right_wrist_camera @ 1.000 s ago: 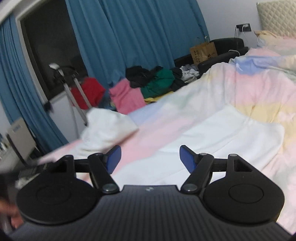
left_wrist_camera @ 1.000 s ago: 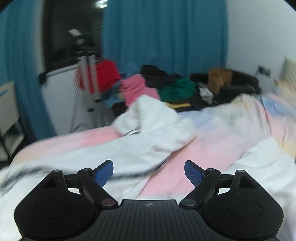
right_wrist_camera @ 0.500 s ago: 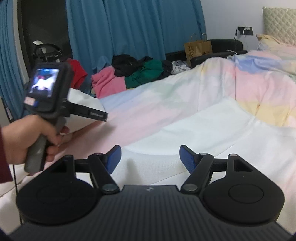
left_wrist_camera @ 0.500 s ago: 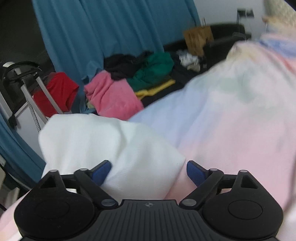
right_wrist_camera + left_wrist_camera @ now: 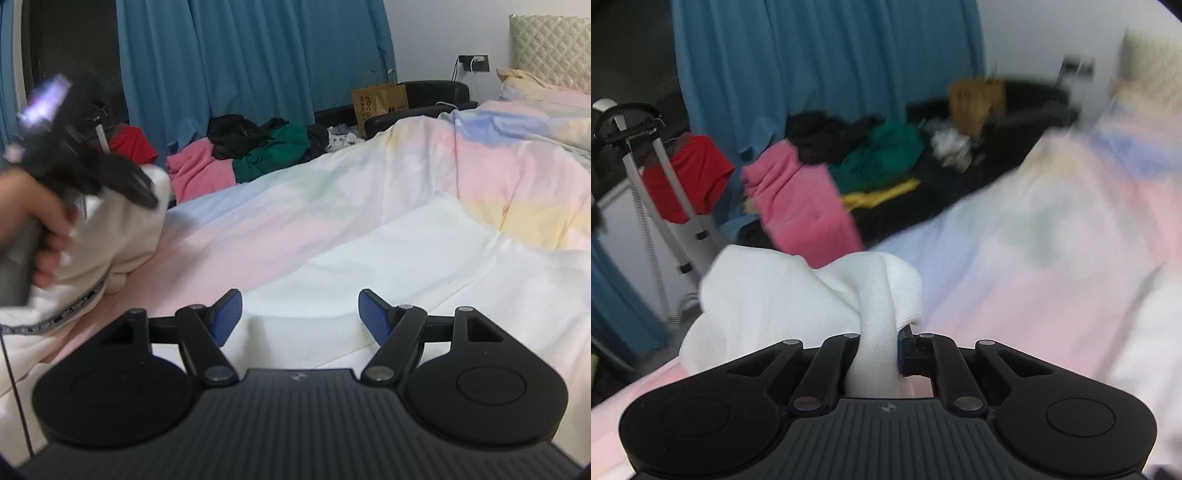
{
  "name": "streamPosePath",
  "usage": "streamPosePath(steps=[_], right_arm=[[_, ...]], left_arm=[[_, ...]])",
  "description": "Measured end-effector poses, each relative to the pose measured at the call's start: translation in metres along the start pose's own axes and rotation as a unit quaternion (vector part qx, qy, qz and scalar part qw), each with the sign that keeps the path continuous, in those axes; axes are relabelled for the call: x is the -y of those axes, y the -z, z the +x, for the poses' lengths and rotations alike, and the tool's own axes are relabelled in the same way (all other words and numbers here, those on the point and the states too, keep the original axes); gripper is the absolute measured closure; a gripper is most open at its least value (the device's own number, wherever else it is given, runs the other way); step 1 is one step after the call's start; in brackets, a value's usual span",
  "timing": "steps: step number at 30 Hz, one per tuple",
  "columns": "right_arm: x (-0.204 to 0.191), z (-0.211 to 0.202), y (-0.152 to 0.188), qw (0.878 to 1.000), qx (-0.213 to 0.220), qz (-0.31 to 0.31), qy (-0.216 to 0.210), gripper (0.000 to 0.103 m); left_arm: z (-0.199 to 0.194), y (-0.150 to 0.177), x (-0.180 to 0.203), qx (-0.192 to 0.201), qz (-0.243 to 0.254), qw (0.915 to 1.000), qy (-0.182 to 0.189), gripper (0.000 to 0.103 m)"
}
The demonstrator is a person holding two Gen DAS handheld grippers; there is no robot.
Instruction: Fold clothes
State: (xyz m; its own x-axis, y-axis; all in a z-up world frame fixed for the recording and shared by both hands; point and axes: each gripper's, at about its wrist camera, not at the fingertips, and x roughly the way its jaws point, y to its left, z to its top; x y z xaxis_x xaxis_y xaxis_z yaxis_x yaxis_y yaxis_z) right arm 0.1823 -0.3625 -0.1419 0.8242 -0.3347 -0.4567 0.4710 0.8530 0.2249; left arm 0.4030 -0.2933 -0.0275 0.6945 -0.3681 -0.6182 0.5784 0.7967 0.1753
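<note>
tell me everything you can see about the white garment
The white garment looks like soft ribbed knit, bunched rather than flat. A twisted fold of it is clamped in the shut left tool. In the right view a patterned tape trim runs along an edge, and it lies on the pastel bedspread near the bed's edge. The right tool is open, clear of it.

Open bedspread (image 5: 332, 229) lies ahead of the right tool (image 5: 300, 318) — a bunched white garment (image 5: 110, 236) blocks the left.
</note>
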Motion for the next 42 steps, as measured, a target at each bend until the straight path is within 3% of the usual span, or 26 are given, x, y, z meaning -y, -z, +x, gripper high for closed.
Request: streamPosePath(steps=[4, 8, 9, 12, 18, 19, 21, 22, 25, 30, 37, 42], right_arm=[[-0.001, -0.011, -0.003, 1.000, 0.012, 0.001, 0.002, 0.031], [-0.002, -0.017, -0.005, 1.000, 0.019, 0.002, 0.004, 0.031], [-0.003, -0.019, -0.005, 1.000, 0.020, 0.002, 0.005, 0.031], [-0.004, -0.024, -0.007, 1.000, 0.026, 0.003, 0.006, 0.031], [-0.005, -0.026, -0.006, 0.999, 0.031, 0.003, 0.007, 0.031], [-0.006, -0.023, -0.005, 1.000, 0.029, 0.002, 0.005, 0.031], [-0.007, -0.017, -0.002, 1.000, 0.024, 0.000, -0.003, 0.031], [-0.008, -0.014, 0.000, 1.000, 0.021, -0.001, -0.008, 0.031], [-0.013, -0.009, 0.003, 0.999, 0.021, -0.006, -0.024, 0.031], [-0.022, -0.011, 0.005, 0.998, 0.024, -0.015, -0.060, 0.031], [-0.044, -0.034, 0.012, 0.990, 0.023, -0.054, -0.130, 0.031], [-0.066, -0.049, 0.026, 0.978, 0.019, -0.095, -0.184, 0.032]], left_arm=[[-0.076, -0.008, -0.031, 0.076, -0.011, 0.9930, 0.090, 0.095], [-0.141, -0.008, -0.066, 0.159, -0.017, 0.9715, 0.175, 0.095], [-0.150, -0.004, -0.072, 0.173, -0.027, 0.9684, 0.178, 0.094], [-0.129, 0.008, -0.091, 0.170, -0.087, 0.9678, 0.164, 0.093], [-0.088, 0.041, -0.095, 0.127, -0.120, 0.9753, 0.135, 0.086], [-0.082, 0.047, -0.095, 0.120, -0.126, 0.9762, 0.130, 0.083], [-0.068, 0.058, -0.097, 0.105, -0.137, 0.9777, 0.120, 0.062], [-0.061, 0.064, -0.097, 0.098, -0.142, 0.9782, 0.115, 0.057], [-0.042, 0.080, -0.099, 0.076, -0.158, 0.9793, 0.100, 0.050], [-0.137, 0.108, -0.094, 0.109, -0.147, 0.9813, 0.061, 0.028], [-0.267, 0.167, -0.068, 0.122, -0.177, 0.9767, -0.010, 0.024], [-0.328, 0.218, -0.053, 0.126, -0.237, 0.9630, -0.024, 0.023]])
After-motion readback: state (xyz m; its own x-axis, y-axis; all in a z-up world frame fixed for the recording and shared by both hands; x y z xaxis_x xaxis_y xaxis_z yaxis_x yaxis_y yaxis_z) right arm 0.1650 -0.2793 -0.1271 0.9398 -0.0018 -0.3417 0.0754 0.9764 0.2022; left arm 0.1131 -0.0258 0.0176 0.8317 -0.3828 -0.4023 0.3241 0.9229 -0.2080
